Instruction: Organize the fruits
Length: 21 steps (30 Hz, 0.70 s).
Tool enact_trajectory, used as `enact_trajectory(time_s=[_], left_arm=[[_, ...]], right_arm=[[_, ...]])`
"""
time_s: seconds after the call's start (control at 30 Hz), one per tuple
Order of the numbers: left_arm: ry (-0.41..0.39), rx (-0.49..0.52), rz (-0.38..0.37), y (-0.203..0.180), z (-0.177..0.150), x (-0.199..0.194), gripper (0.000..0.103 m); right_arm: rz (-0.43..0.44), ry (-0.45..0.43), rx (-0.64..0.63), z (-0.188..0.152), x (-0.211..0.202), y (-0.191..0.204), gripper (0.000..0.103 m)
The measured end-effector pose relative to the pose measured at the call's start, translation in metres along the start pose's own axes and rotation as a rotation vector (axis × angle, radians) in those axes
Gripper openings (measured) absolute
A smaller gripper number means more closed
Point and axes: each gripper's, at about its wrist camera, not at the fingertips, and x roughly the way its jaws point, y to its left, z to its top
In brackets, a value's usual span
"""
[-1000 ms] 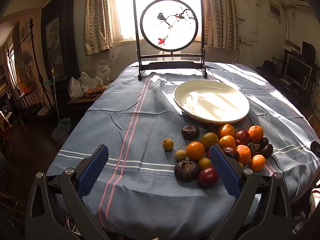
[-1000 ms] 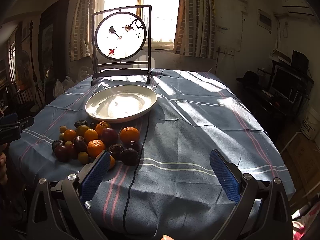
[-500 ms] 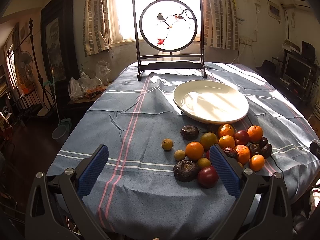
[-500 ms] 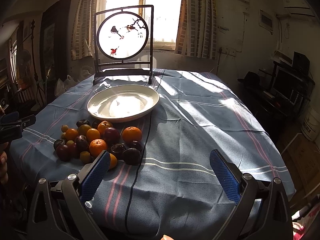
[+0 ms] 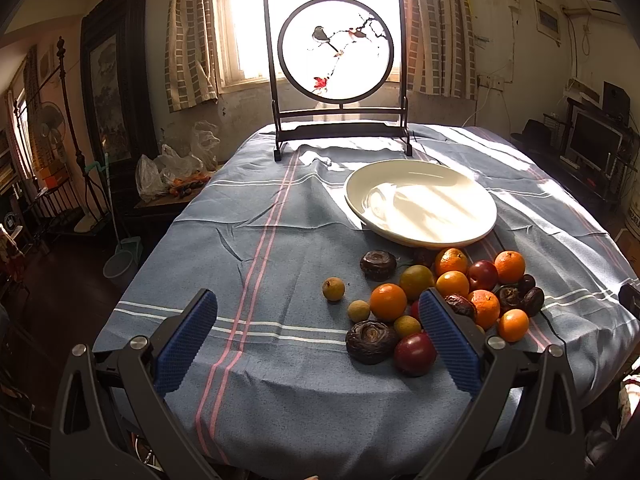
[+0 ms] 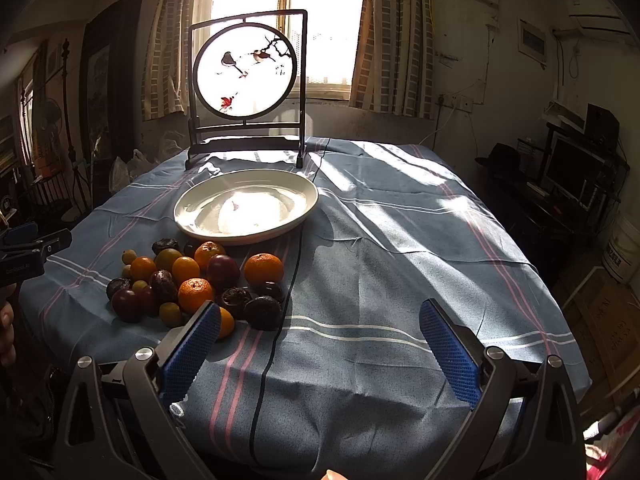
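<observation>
Hovering wide open and empty, the left gripper (image 5: 318, 334) has the fruit pile (image 5: 436, 300) just ahead beside its right jaw, nearer than the equally spread right gripper (image 6: 320, 340), with the empty plate (image 5: 420, 204) beyond the pile.

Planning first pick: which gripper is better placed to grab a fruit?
Left. The left gripper is open with the fruit pile at its right finger; the right gripper faces bare cloth.

Sunlit window (image 5: 316, 16) at twelve o'clock, checked curtains (image 5: 192, 32) either side. Dark framed picture (image 5: 110, 92) at ten. Monitor (image 6: 576, 172) on a shelf at three. Dark floor (image 5: 60, 280) at nine.
</observation>
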Motion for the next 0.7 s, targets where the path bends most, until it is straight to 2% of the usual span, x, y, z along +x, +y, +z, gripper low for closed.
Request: enact_trajectory(time_s=[0.7], left_arm=[[0.002, 0.005, 0.004, 0.0004, -0.0024, -0.0002, 0.099]], right_arm=[[0.004, 0.008, 0.0, -0.0027, 0.0033, 0.0027, 0.099]])
